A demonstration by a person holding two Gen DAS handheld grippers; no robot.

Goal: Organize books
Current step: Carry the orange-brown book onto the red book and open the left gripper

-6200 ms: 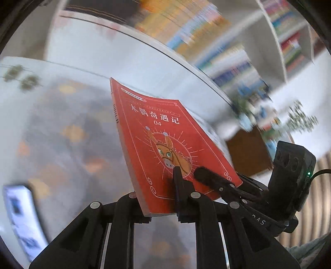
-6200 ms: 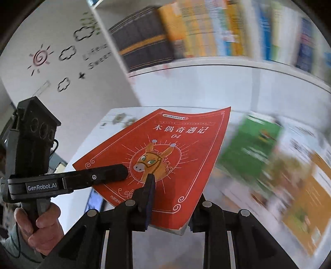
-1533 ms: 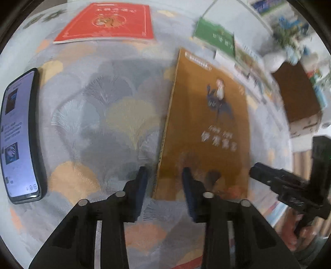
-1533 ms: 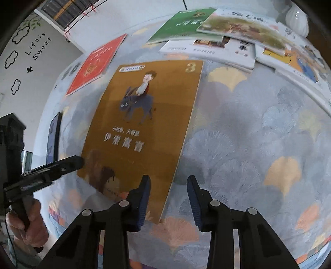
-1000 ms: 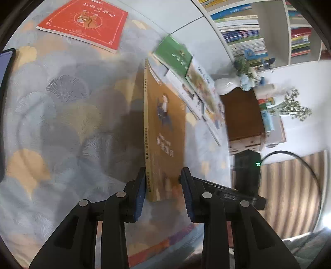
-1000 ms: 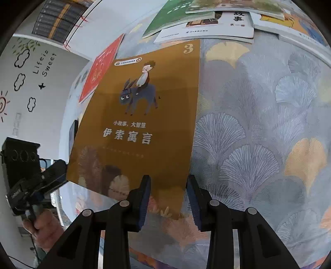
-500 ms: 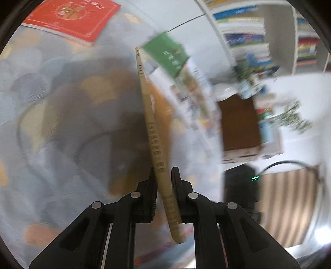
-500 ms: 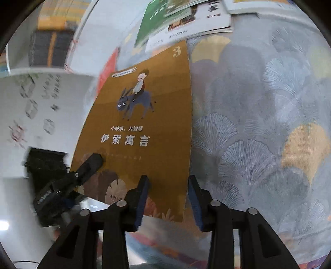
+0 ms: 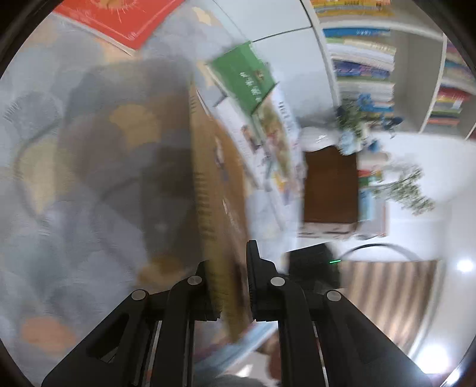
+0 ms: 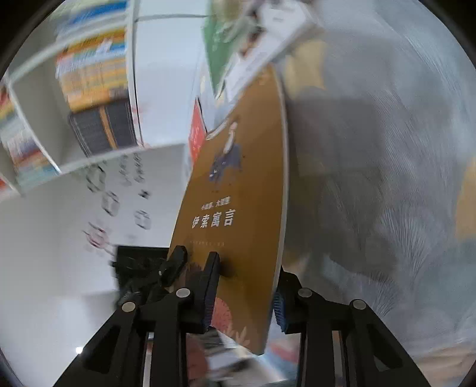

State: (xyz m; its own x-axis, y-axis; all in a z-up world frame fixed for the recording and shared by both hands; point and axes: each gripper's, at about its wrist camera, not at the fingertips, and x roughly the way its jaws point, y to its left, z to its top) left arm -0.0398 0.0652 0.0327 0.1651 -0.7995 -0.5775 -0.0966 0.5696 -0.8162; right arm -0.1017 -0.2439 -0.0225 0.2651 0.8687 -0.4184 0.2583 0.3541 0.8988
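Nearest, the left gripper (image 9: 230, 285) is pressed together on the near spine edge of the brown book (image 10: 238, 214), which stands tilted up on edge, lifted off the patterned tablecloth (image 9: 74, 184). The right gripper (image 10: 244, 297) straddles the book's near bottom edge; its jaws are closing, the left pad on the cover, the right pad at the back, though contact there is not clear.

Handling judgement: a thin paperback, light, glossy cover, likely to slip and to bow under its own weight if held by one corner. The curve along its open edge bears this out. Best hold is low on the spine side, where the pages are bound and stiffest, with the second grip across the bottom edge for support.

Farther off, a green book (image 9: 244, 77) and picture books (image 9: 267, 140) lie overlapped on the cloth to the right. A red book (image 9: 125, 18) lies flat at the far left. Beyond stand bookshelves (image 9: 363, 59), blurred.
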